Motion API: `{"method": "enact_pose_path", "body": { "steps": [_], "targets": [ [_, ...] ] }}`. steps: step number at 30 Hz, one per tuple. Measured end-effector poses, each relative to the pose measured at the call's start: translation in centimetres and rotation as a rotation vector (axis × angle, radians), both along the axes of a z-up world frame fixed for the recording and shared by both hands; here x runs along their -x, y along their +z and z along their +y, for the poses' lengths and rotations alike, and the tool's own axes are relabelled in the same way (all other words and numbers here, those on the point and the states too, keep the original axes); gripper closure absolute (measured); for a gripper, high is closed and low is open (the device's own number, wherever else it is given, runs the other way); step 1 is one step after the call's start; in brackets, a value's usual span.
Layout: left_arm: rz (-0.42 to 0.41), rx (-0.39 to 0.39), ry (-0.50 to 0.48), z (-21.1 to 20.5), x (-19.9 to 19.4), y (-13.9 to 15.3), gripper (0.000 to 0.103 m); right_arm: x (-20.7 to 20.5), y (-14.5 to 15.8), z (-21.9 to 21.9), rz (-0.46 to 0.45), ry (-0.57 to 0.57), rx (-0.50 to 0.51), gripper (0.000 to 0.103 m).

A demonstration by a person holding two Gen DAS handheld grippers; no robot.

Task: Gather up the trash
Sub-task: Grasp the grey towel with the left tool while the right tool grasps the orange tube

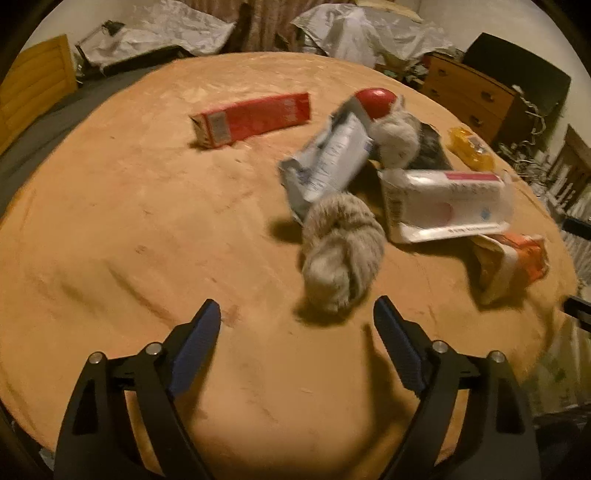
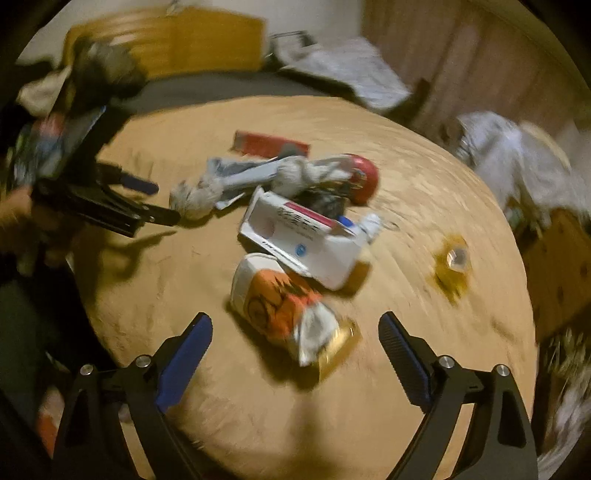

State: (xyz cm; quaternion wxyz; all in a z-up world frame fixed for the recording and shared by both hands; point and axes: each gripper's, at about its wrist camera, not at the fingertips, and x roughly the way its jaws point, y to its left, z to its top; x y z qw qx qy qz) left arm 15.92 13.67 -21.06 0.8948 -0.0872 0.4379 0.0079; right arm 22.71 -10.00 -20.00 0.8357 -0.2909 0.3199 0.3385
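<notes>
Trash lies on a tan blanket [image 1: 129,229]. In the left wrist view my left gripper [image 1: 297,314] is open and empty, just short of a grey knotted sock [image 1: 341,247]. Beyond it lie a grey mailer bag [image 1: 328,158], a white open carton [image 1: 447,203], a red box [image 1: 255,116], a red round object [image 1: 375,101], an orange-and-white wrapper [image 1: 513,262] and a yellow packet [image 1: 469,147]. In the right wrist view my right gripper [image 2: 295,328] is open and empty around the near end of the orange-and-white wrapper [image 2: 280,306]. The left gripper [image 2: 147,201] shows at left.
The blanket covers a bed with a wooden headboard [image 2: 166,40] and crumpled grey sheets [image 1: 155,33]. A wooden dresser [image 1: 469,96] and floor clutter stand at the right. The blanket's edge drops off near the wrapper [image 1: 561,295].
</notes>
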Motion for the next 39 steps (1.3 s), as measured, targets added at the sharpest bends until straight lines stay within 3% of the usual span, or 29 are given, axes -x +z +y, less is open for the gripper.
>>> {"method": "enact_pose_path", "body": {
  "steps": [2,4,5,7,8,9,12,13,17,19,20,27,30,39],
  "targets": [
    [-0.005,0.005,0.0,-0.2,-0.1,-0.5,0.018,-0.9,-0.9,1.4,-0.002,0.022,0.033,0.021],
    [-0.004,-0.002,0.003,-0.3,-0.3,-0.7,0.016,-1.7,-2.1,2.7,-0.008,0.023,0.074,0.04],
    [-0.006,-0.006,0.001,-0.4,-0.5,-0.8,0.015,-2.1,-2.6,3.0,0.002,0.02,0.089,0.041],
    [-0.008,-0.007,-0.005,-0.9,-0.9,-0.7,0.014,-2.7,-2.6,2.7,0.012,-0.008,0.043,0.052],
    [-0.009,-0.006,-0.008,-1.6,-1.7,-0.7,0.014,-2.8,-2.0,2.1,0.029,-0.03,-0.01,0.058],
    [-0.011,-0.004,-0.012,-1.6,-1.8,-0.6,0.014,-3.3,-0.9,0.8,0.067,-0.072,-0.115,0.079],
    [-0.018,-0.005,-0.011,-2.4,-2.0,-0.8,0.013,-5.6,0.9,-4.8,0.264,-0.272,-0.477,0.089],
    [-0.02,-0.006,-0.01,-2.6,-1.9,-0.9,0.011,-6.0,0.9,-6.2,0.282,-0.328,-0.509,0.089],
    [-0.028,-0.025,-0.011,-3.2,-2.2,-1.2,0.009,-6.1,0.0,-7.7,0.246,-0.377,-0.411,0.088],
    [-0.029,-0.026,-0.015,-3.4,-2.1,-1.2,0.008,-6.2,-0.2,-8.1,0.256,-0.342,-0.394,0.061],
    [-0.03,-0.024,-0.017,-3.4,-2.1,-1.2,0.008,-6.1,0.0,-8.0,0.239,-0.322,-0.369,0.06],
    [-0.03,-0.029,-0.025,-3.5,-2.2,-1.6,0.008,-4.1,-0.3,-3.8,0.165,-0.068,-0.136,0.057],
    [-0.03,-0.038,-0.035,-3.7,-2.2,-1.8,0.006,-3.9,-0.9,-3.3,0.187,-0.04,-0.151,0.044],
    [-0.023,-0.022,-0.05,-3.6,-2.7,-1.6,0.006,-1.0,-1.9,2.3,0.167,0.093,-0.113,0.044]
  ]
}}
